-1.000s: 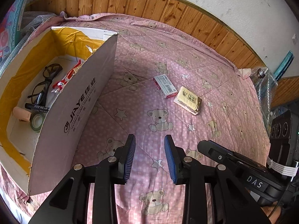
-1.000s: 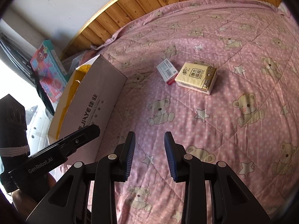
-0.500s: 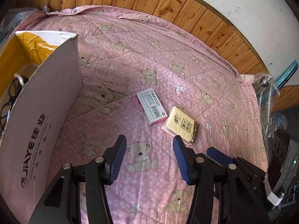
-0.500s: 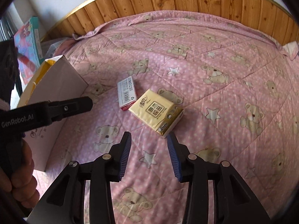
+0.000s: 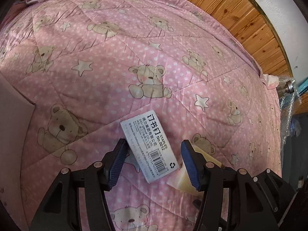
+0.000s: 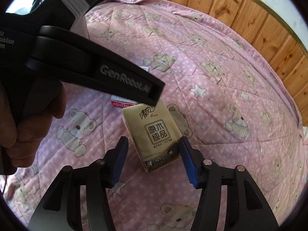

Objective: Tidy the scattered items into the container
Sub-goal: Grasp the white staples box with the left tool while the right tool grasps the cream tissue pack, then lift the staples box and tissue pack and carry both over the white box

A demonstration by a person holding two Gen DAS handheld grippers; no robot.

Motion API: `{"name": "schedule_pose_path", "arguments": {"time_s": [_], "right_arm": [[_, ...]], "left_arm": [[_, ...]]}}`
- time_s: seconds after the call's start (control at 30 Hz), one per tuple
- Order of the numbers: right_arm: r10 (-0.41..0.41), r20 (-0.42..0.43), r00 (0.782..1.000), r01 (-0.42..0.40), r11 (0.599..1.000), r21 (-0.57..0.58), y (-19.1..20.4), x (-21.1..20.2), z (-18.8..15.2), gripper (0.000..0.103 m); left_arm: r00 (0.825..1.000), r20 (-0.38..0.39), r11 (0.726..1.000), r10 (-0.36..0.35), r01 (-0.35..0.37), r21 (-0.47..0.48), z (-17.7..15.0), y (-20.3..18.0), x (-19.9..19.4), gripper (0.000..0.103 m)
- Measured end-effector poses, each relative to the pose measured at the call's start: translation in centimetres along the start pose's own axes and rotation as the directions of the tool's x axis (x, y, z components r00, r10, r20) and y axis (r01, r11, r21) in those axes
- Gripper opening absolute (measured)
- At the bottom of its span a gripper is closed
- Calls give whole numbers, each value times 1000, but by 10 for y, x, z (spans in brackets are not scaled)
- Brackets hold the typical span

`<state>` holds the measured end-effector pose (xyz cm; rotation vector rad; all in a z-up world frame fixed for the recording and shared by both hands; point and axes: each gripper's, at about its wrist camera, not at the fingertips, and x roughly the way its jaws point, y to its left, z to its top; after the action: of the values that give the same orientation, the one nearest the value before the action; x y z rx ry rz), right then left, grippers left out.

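Both grippers are being brought down close over the quilt (image 5: 115,44), where a moment ago they were being held well back from the two items. Between the spread jaws of the left gripper (image 5: 152,161) the staple box (image 5: 148,146) is now being framed, lying flat and skewed, its near end just ahead of the fingertips and not yet being touched. Between the equally spread jaws of the right gripper (image 6: 153,159) the tissue pack (image 6: 154,136) is being framed in the same way, with its right edge apparently being met by the right pad, though contact cannot be confirmed. The box is being judged light and stiff, best taken across its two long sides; card of that kind is likely to be slippery against ribbed pads if it is being pinched at a corner. The pack is being judged light and soft, so it is likely to be squashed a little, and a hold across its width near the middle is being favoured. In the right view most of the staple box is being hidden behind the left gripper's body, and in the left view only a corner of the pack is being shown past the right finger. Only a wall of the carton (image 5: 13,115) is being seen at the far left; its opening is being cut off.
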<state>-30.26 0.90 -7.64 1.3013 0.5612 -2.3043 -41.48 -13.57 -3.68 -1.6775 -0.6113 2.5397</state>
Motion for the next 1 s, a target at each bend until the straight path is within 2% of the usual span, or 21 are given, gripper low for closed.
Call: {"name": "schedule_pose_path", "arguments": {"time_s": [0.1,0.13,0.17,0.2,0.23,0.27,0.3,0.47,0.7,1.0], "right_arm": [[-26,7,1000,26,1000,-15,-1,10,3,66],[-29,2,1000,29,1000,-9,-3,13,3,66],[-26,-11,1000,27,1000,4,-6,17,3,64],[-5,-11,1000,5,999,38,-11,18,2,60],[38,-14,999,-36,996,82,-17,19,2,54],[81,-14,997,-79,989,127,-24,19,1,35],[98,-7,995,-95,982,162,-29,17,0,23],[127,-5,992,-121,959,256,-36,5,-12,23],[216,50,975,-218,895,389,-37,-12,-29,23],[241,113,964,-266,860,436,-1,-54,-48,22]], "left_arm": [[999,23,997,29,-30,69,0,-7,4,64],[999,31,996,27,-30,84,-1,-7,4,61],[999,35,994,32,-36,100,-1,-6,4,57],[998,41,992,44,-49,114,-1,-4,3,45],[998,41,991,47,-52,123,-1,-1,2,42],[999,37,992,25,-30,119,-1,3,1,41],[999,36,994,11,-15,109,0,9,-1,40],[999,35,996,-29,26,80,-3,23,-11,40],[997,55,996,-56,51,77,-25,22,-38,40],[994,98,995,-49,41,86,-64,19,-91,40]]}}
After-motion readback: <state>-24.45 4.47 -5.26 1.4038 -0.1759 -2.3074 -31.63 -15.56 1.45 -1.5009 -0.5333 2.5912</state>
